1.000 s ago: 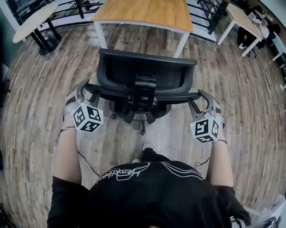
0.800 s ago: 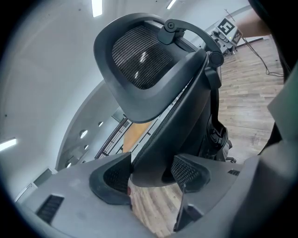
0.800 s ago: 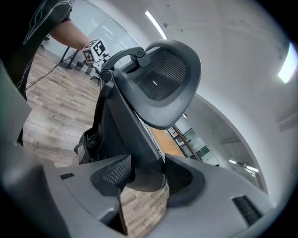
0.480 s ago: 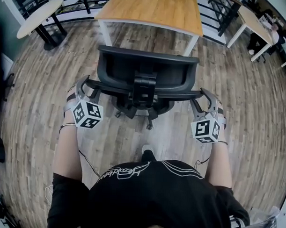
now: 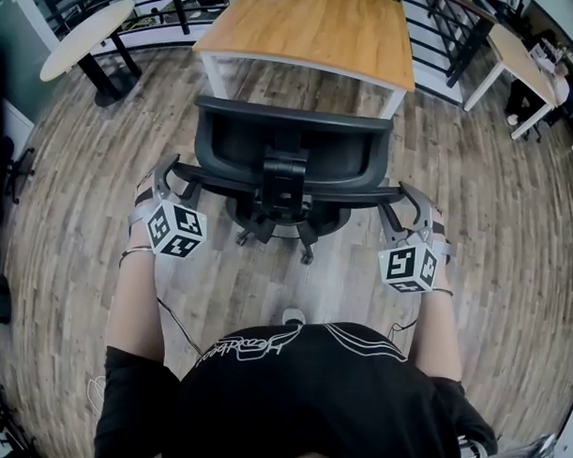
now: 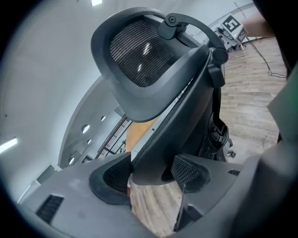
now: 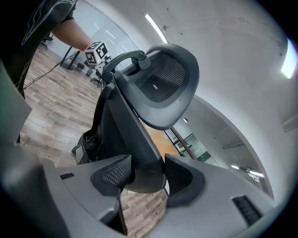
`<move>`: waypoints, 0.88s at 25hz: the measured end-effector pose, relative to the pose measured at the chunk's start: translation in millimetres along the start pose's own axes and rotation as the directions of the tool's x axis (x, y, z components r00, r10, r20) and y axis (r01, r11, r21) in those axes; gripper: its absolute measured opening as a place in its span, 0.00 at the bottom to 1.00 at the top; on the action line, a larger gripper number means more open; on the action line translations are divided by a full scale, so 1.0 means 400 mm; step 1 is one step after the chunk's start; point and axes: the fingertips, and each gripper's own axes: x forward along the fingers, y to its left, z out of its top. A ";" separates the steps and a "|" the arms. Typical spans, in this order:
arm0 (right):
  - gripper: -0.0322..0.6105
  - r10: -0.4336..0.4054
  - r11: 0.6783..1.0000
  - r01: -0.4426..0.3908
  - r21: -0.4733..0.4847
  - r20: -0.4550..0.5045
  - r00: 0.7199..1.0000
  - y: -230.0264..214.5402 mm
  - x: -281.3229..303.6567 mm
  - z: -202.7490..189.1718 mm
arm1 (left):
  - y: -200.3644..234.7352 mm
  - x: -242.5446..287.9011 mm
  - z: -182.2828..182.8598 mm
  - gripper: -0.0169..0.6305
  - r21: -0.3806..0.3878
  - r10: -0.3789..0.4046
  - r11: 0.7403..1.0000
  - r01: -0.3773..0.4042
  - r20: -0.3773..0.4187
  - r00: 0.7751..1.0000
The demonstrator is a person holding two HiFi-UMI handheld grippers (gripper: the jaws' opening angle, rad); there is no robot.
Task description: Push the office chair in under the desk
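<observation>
Wood-plank floor (image 5: pixel 81 197) fills the frame, desk (image 5: pixel 312 27) at upper centre, table (image 5: pixel 82 38) upper left. Shirt print (image 5: pixel 254 346) unreadable. Left gripper (image 6: pixel 149 174) and right gripper (image 7: pixel 144 174), jaws wide, each clamp the chair (image 5: pixel 289 144) back.

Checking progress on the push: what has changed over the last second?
The office chair has rolled closer to the desk, the person following behind. Unchanged: the left gripper and right gripper stay clamped on its back frame, and it is not yet under the desk.
</observation>
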 end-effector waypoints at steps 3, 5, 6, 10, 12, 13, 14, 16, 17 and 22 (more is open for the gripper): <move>0.43 0.005 1.000 -0.005 -0.003 0.005 1.000 -0.055 0.069 -0.007 | 0.036 0.068 0.035 0.41 -0.007 -0.001 1.000 0.001 -0.008 1.000; 0.43 0.003 1.000 -0.003 -0.005 0.009 1.000 -0.069 0.093 -0.009 | 0.046 0.089 0.041 0.41 -0.010 0.001 1.000 -0.001 -0.010 1.000; 0.43 0.001 1.000 -0.001 -0.005 0.010 1.000 -0.074 0.105 -0.009 | 0.051 0.100 0.043 0.41 -0.010 0.003 1.000 -0.003 -0.012 1.000; 0.43 -0.005 1.000 0.005 -0.001 0.000 1.000 -0.092 0.150 -0.008 | 0.074 0.151 0.051 0.41 -0.004 -0.003 1.000 0.003 -0.018 1.000; 0.43 -0.011 1.000 0.011 0.002 -0.006 1.000 -0.100 0.169 -0.009 | 0.085 0.177 0.057 0.41 -0.001 -0.006 1.000 0.006 -0.014 1.000; 0.43 -0.014 1.000 0.014 0.005 -0.009 1.000 -0.104 0.179 -0.008 | 0.092 0.190 0.060 0.41 0.001 -0.008 1.000 0.008 -0.010 1.000; 0.43 -0.018 1.000 0.018 0.008 -0.013 1.000 -0.108 0.190 -0.007 | 0.099 0.204 0.062 0.41 0.003 -0.010 1.000 0.010 -0.006 1.000; 0.43 -0.023 1.000 0.024 0.014 -0.021 1.000 -0.113 0.214 -0.001 | 0.116 0.235 0.063 0.41 0.008 -0.018 1.000 0.018 0.003 1.000; 0.43 -0.025 1.000 0.026 0.016 -0.026 0.999 -0.115 0.227 0.002 | 0.125 0.251 0.063 0.41 0.010 -0.024 1.000 0.023 0.007 1.000; 0.43 -0.033 0.999 0.035 0.027 -0.065 0.997 -0.151 0.316 0.045 | 0.211 0.360 0.071 0.41 0.028 -0.056 0.998 0.055 0.033 0.998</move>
